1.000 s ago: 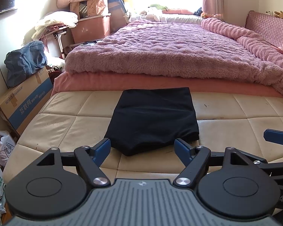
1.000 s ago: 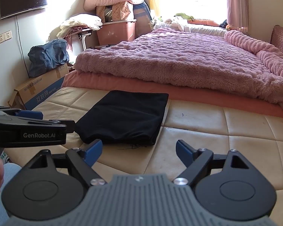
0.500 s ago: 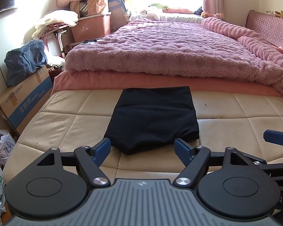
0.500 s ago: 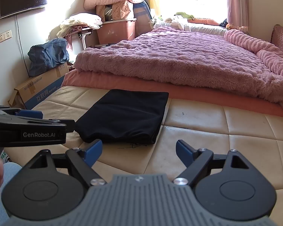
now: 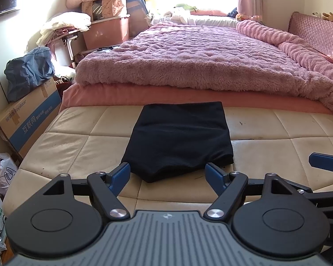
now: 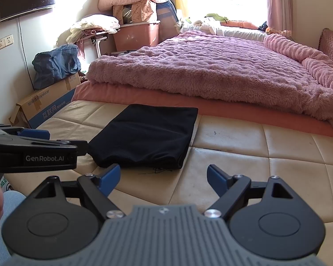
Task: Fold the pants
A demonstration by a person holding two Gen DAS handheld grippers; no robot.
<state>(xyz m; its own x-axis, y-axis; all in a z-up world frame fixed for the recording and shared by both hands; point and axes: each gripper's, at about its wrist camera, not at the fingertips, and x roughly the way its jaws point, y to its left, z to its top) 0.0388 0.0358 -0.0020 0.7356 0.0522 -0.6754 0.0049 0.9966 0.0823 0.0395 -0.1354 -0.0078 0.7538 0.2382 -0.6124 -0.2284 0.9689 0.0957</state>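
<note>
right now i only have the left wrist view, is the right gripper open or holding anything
Observer: Open and empty. The right gripper has its jaws wide apart over the bare cushion, short of the pants.
Operator: how does my left gripper look from that side
Observer: The left gripper shows side-on, its near tip beside the pants' near left corner. I cannot tell whether they touch.
</note>
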